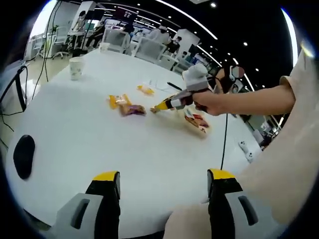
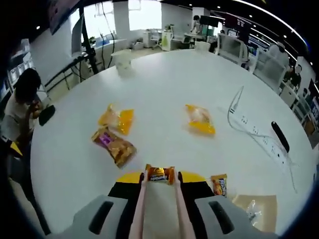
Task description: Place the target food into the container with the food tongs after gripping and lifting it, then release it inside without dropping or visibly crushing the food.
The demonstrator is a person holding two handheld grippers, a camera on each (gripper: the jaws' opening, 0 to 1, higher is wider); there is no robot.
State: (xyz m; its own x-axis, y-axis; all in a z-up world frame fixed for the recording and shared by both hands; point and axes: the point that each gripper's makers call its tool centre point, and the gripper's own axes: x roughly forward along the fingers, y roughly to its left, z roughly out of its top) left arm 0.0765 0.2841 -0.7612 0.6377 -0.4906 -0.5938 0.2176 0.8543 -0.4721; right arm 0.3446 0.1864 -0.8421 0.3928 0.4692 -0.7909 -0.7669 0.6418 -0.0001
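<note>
Orange snack at right claw tips

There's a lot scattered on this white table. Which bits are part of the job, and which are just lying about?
Part of the job:
- right gripper, shut on the tongs
- small orange snack pinched in the tongs
- other wrapped snacks: purple packet, yellow packet, orange packet

Lying about:
- paper cup
- power strip
- black mouse

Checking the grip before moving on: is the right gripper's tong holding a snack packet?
Yes, an orange snack packet sits pinched at the tips of the tongs in the right gripper.
</note>
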